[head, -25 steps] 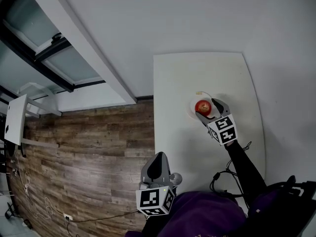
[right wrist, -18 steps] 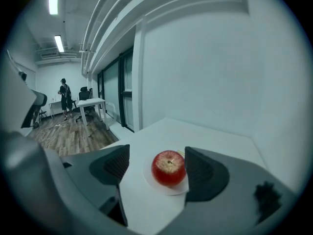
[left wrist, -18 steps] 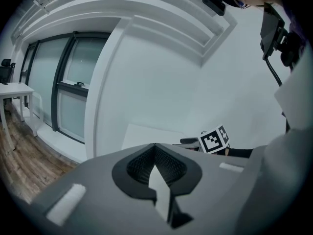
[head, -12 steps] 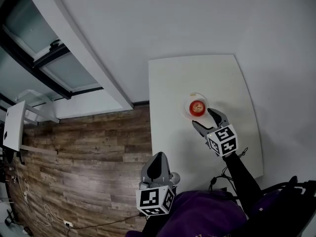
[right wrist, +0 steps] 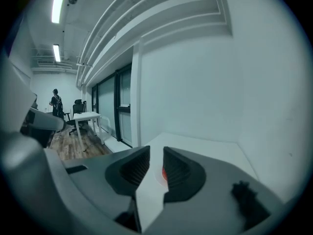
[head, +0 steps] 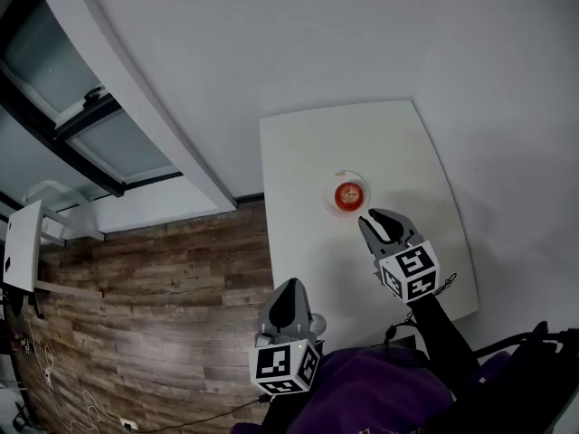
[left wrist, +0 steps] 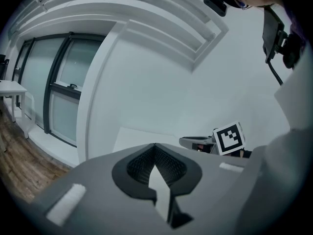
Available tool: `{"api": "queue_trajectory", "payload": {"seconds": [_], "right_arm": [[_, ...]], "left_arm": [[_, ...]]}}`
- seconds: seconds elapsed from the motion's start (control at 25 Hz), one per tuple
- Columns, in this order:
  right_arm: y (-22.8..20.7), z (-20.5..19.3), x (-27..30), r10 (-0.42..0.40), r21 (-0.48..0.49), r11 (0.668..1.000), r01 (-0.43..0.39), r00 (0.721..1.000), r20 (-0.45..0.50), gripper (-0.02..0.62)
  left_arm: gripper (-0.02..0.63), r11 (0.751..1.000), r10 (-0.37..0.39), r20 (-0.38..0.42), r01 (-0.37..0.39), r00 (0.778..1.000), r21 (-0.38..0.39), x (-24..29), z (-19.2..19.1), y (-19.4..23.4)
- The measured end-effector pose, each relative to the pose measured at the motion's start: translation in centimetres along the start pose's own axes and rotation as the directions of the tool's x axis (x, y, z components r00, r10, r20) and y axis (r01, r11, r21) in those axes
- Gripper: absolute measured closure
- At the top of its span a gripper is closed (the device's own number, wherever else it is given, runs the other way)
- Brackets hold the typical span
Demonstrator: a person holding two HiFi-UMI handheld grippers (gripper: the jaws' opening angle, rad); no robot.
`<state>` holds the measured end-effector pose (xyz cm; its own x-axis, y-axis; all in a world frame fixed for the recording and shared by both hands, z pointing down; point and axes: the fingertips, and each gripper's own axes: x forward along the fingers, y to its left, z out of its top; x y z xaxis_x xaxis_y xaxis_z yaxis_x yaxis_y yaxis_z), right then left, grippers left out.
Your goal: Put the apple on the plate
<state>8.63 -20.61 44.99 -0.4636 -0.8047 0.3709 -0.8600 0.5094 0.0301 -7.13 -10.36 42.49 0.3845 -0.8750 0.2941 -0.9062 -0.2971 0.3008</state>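
Note:
A red apple [head: 347,195] rests on a small white plate [head: 348,176] in the middle of the white table [head: 344,134]. My right gripper [head: 375,217] hangs just short of the plate on the near side, apart from the apple. Its jaws are closing with a narrow gap and nothing between them. In the right gripper view the apple [right wrist: 163,173] shows as a red sliver beyond the right gripper [right wrist: 156,153]. My left gripper [head: 289,287] stays close to my body by the table's left edge, shut and empty. The left gripper [left wrist: 155,148] looks along the table.
A black cable [head: 398,333] lies at the table's near edge. Wood floor [head: 136,269] runs to the left, with glass panels along the wall and a small white desk [head: 20,242]. A person [right wrist: 56,102] and office chairs stand far off.
My right gripper drew back from the apple toward me and rose, and its wide jaws narrowed. The apple stayed on the plate. The left gripper hardly moved.

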Motion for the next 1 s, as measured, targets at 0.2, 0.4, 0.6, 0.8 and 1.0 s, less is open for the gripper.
{"api": "queue_trajectory", "payload": {"seconds": [0.2, 0.4, 0.6, 0.8, 1.0], "right_arm": [[0.3, 0.9, -1.6, -0.022, 0.021, 1.0, 0.022, 0.999, 0.027, 0.55], [0.8, 1.4, -3.1, -0.04, 0.026, 0.999, 0.038, 0.998, 0.045, 0.57], [1.1, 1.8, -4.4, -0.057, 0.04, 0.998, 0.055, 0.997, 0.052, 0.583], [1.5, 2.3, -5.9, -0.061, 0.058, 0.997, 0.057, 0.996, 0.071, 0.583], [2.7, 2.6, -7.0, -0.044, 0.061, 0.997, 0.039, 0.996, 0.083, 0.584]], "left_arm": [[0.599, 1.0, -0.022, 0.006, 0.022, 1.0, 0.0, -0.6, 0.2, -0.6], [0.598, 0.999, -0.04, 0.007, 0.04, 0.999, 0.0, -1.0, 0.0, -1.1], [0.598, 0.998, -0.056, 0.003, 0.056, 0.998, 0.0, -1.3, -0.2, -1.4], [0.598, 0.997, -0.074, 0.005, 0.074, 0.997, 0.002, -1.3, -0.3, -2.1], [0.598, 0.996, -0.092, 0.008, 0.092, 0.996, 0.006, -1.4, -0.3, -2.8]]}}
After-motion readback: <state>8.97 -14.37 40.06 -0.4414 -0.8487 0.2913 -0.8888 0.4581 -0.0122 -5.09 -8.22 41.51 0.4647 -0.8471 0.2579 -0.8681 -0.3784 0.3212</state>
